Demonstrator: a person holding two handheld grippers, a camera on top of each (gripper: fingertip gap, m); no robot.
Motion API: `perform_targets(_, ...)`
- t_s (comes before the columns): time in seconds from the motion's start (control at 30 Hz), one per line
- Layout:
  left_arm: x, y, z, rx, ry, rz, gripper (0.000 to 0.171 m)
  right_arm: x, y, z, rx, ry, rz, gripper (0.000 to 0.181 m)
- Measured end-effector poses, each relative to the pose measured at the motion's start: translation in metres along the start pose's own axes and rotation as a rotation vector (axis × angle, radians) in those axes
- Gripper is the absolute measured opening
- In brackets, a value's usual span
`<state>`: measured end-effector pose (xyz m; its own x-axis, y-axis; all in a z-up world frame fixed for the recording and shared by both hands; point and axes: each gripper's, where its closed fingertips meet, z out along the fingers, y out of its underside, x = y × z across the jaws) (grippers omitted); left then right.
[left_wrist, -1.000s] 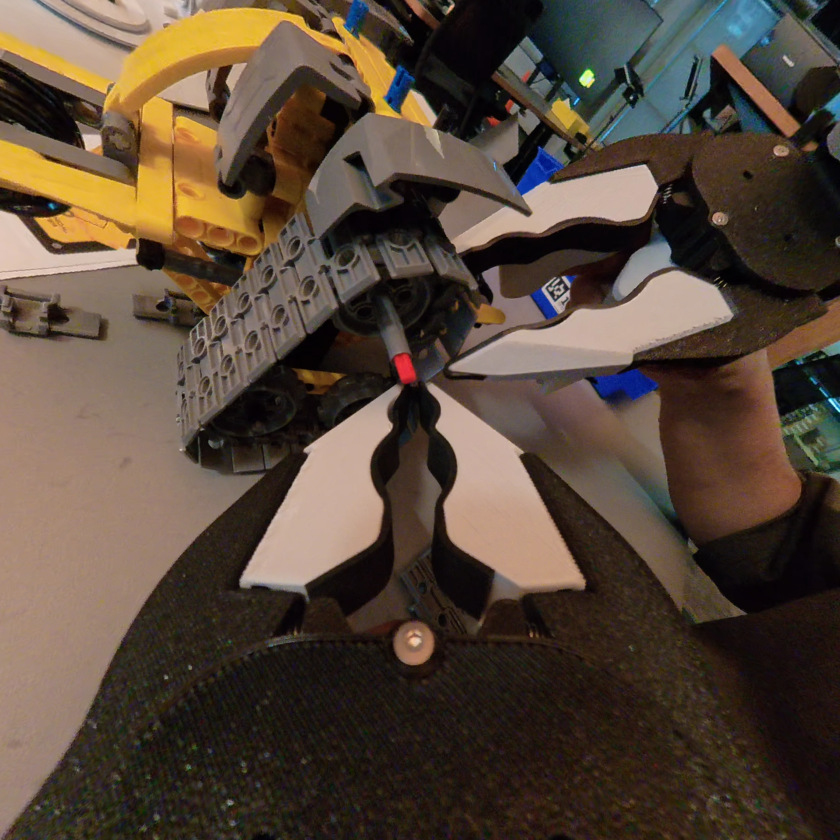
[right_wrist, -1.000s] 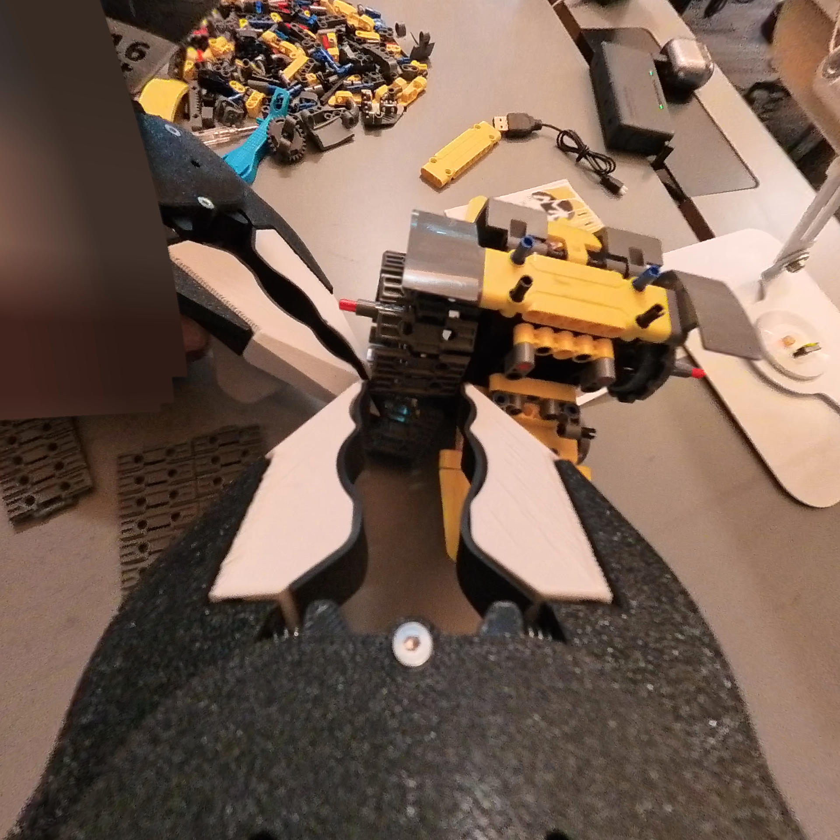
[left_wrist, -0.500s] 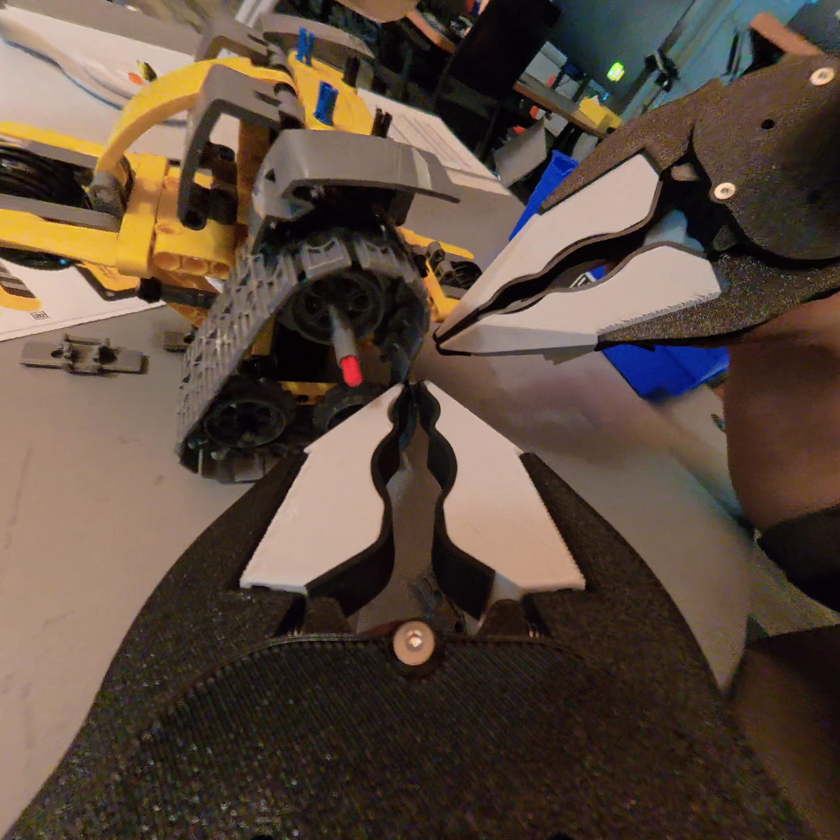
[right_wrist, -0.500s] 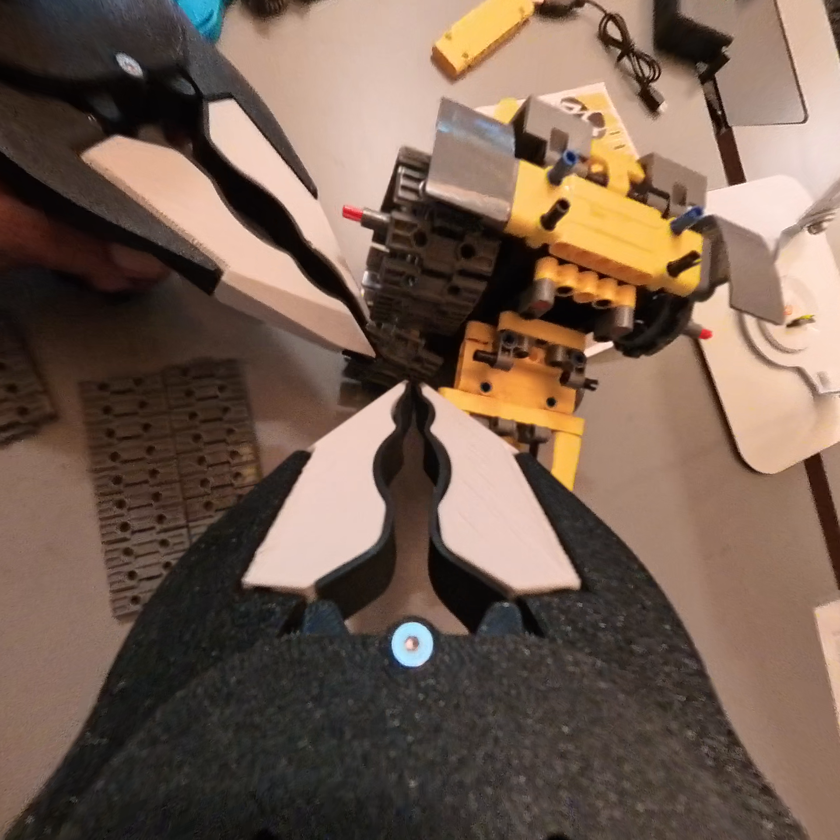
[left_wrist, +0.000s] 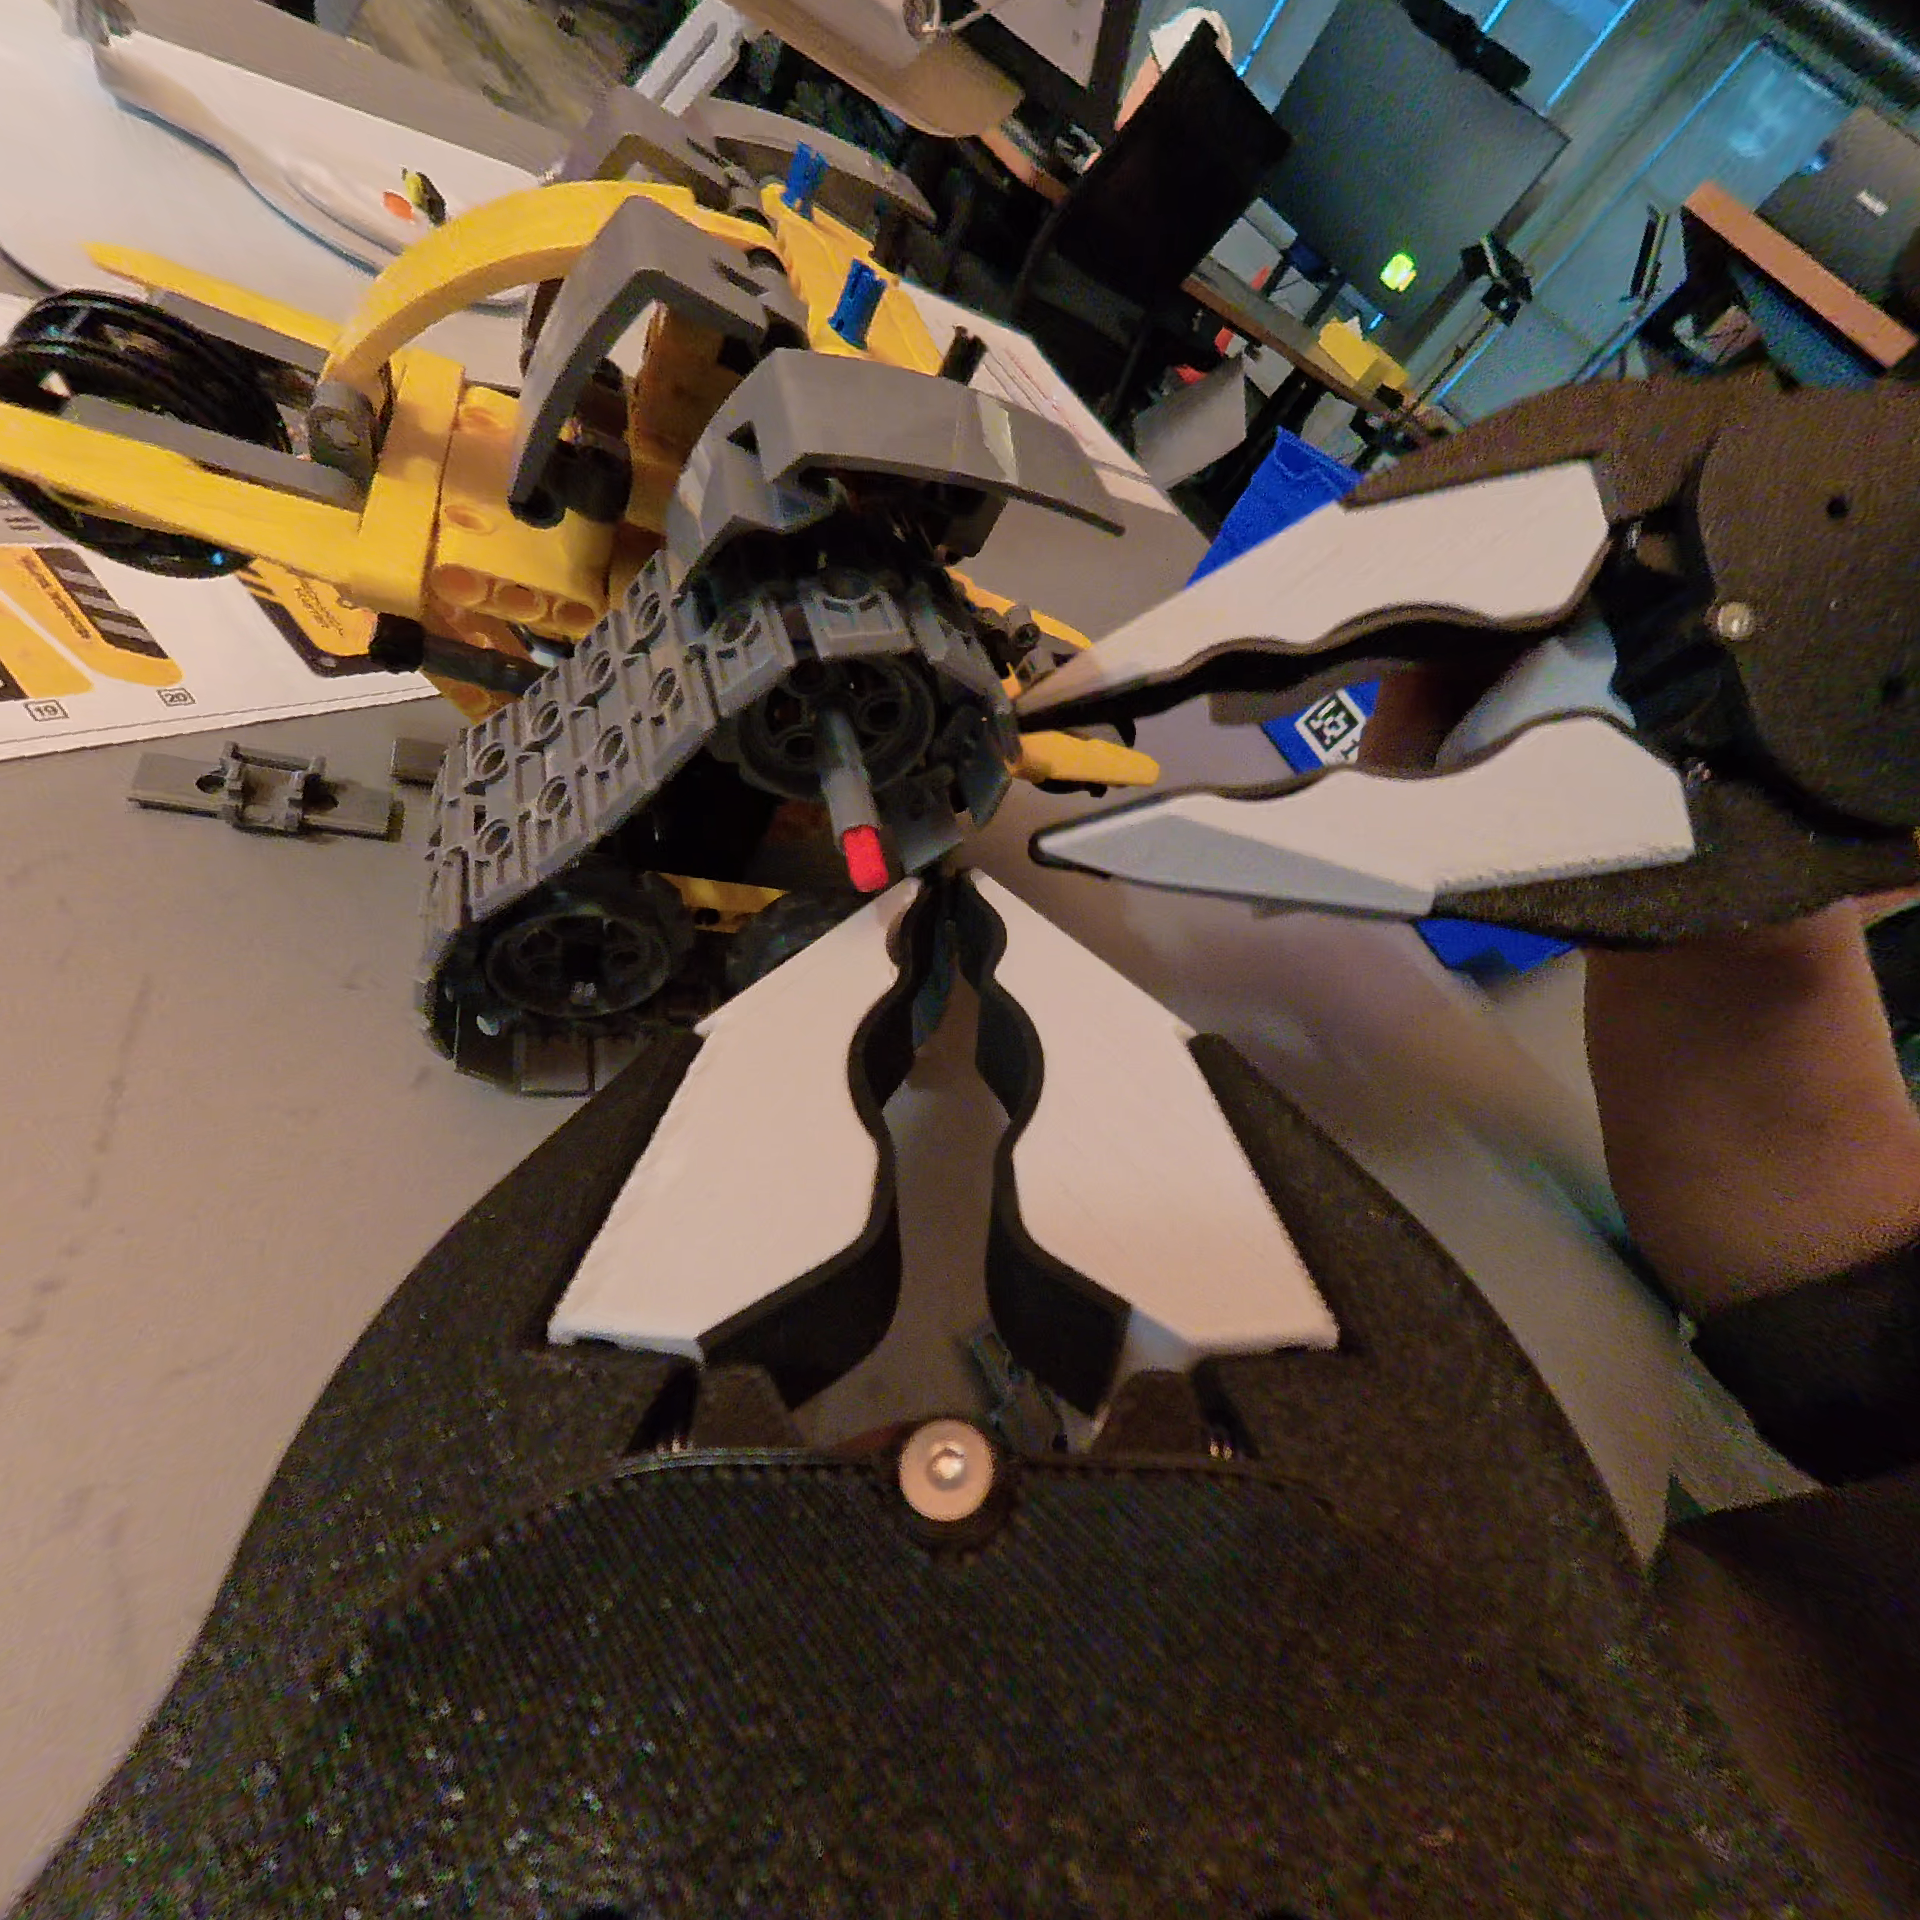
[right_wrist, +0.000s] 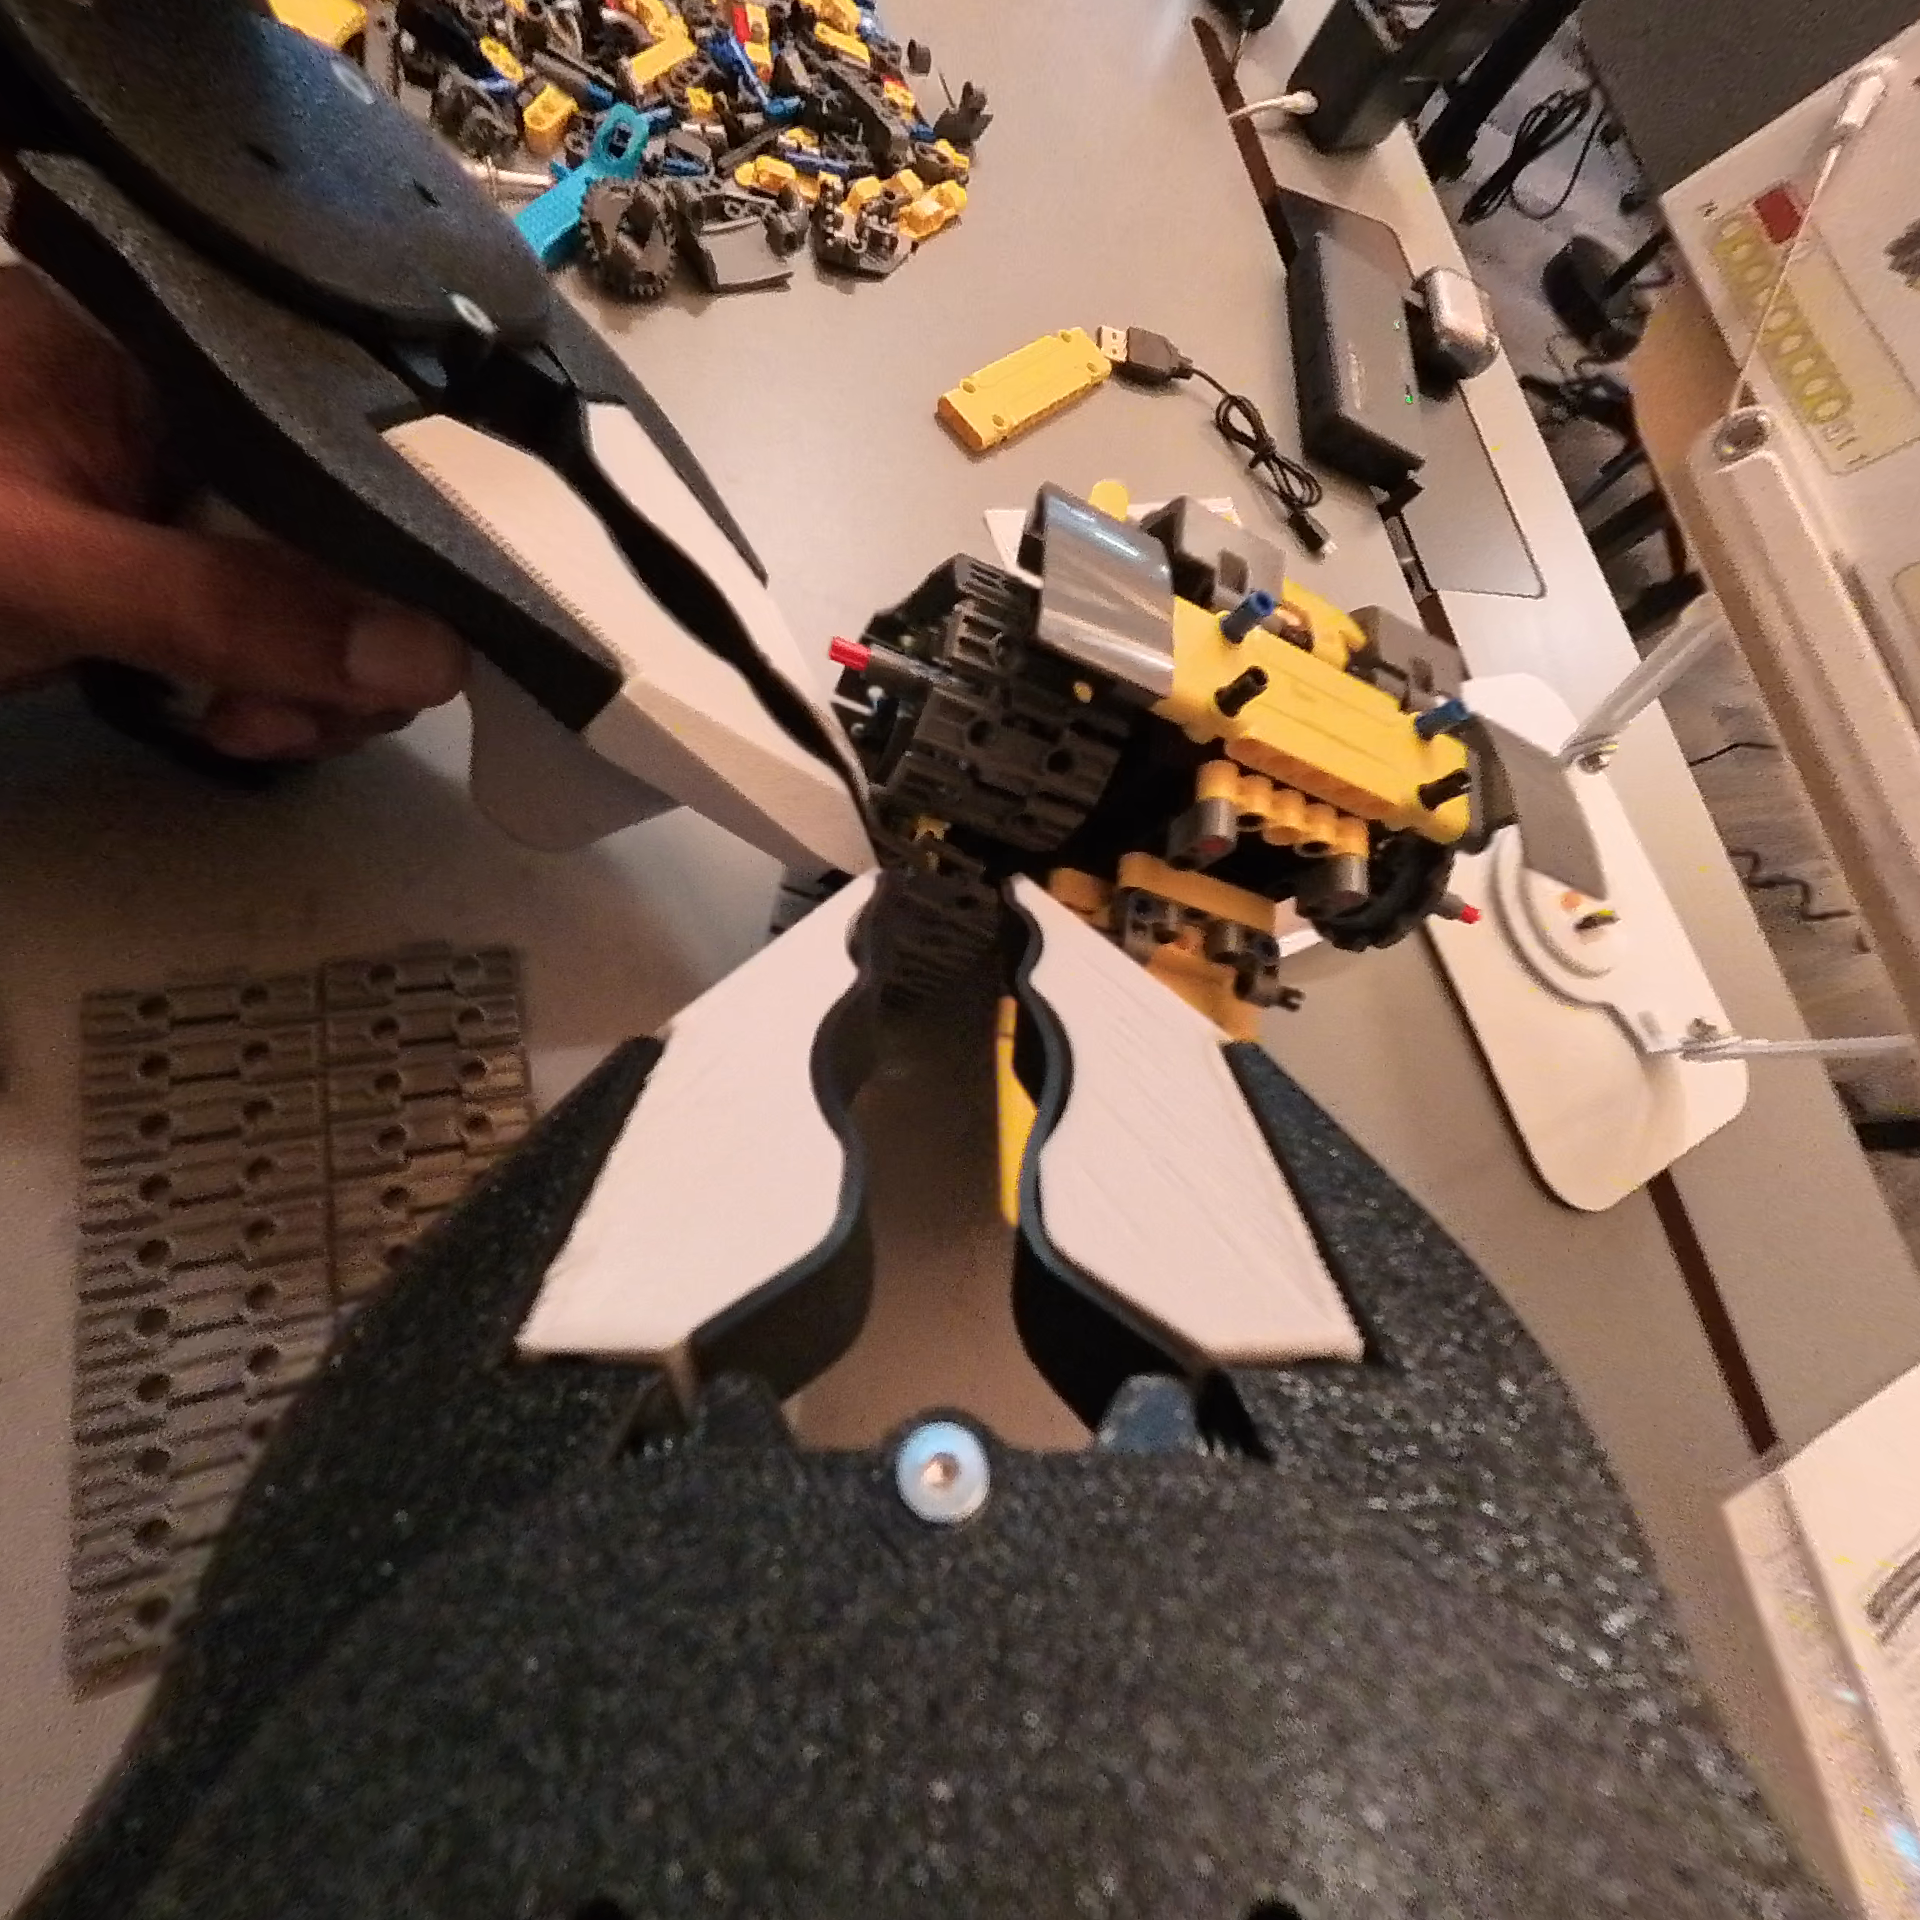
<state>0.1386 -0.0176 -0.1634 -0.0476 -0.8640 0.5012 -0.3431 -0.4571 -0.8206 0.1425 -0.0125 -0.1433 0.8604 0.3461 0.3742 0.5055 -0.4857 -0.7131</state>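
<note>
Now the left gripper (left_wrist: 940, 883), fingertips pressed together and empty, sits just below the red-tipped grey axle (left_wrist: 854, 805) of the yellow-and-grey brick-built tracked vehicle (left_wrist: 623, 582) on the grey table (left_wrist: 187, 1091). Meanwhile the right gripper (right_wrist: 940, 894) is parted around the dark grey track (right_wrist: 935, 935), seemingly touching it.

My left claw (left_wrist: 938, 891) had smooth matt white plastic fingers (left_wrist: 748, 1164) on a rough, speckled black body, with a shiny metal screw (left_wrist: 943, 1470) at its middle. The toy digger (left_wrist: 582, 540) was glossy yellow and grey plastic, its track (left_wrist: 592, 748) a studded matt grey band. The table (left_wrist: 187, 1091) looked smooth and dull grey, the booklet (left_wrist: 125, 644) printed paper.
</note>
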Motion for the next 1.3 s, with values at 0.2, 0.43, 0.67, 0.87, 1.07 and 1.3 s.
perform_targets(0.2,-0.004,0.0,-0.001,0.0,0.038,-0.083,0.0,-0.017,0.012,0.008,0.046,0.147,0.053,0.019)
perform_targets(0.43,-0.005,0.001,-0.002,-0.004,0.043,-0.103,0.0,-0.017,0.018,0.027,0.028,0.227,0.118,0.031)
perform_targets(0.67,-0.002,-0.001,-0.009,0.018,0.112,-0.161,0.03,-0.016,0.019,0.028,0.014,0.234,0.122,0.019)
perform_targets(0.87,-0.013,-0.002,-0.015,0.03,0.084,-0.197,0.032,-0.017,0.019,0.028,0.017,0.242,0.106,0.018)
perform_targets(1.07,-0.012,0.008,-0.001,-0.059,0.114,-0.26,0.031,-0.018,0.02,0.028,0.022,0.245,0.099,0.018)
perform_targets(1.3,-0.013,0.009,0.001,-0.066,0.161,-0.345,0.015,-0.018,0.023,0.024,0.047,0.208,0.136,0.02)
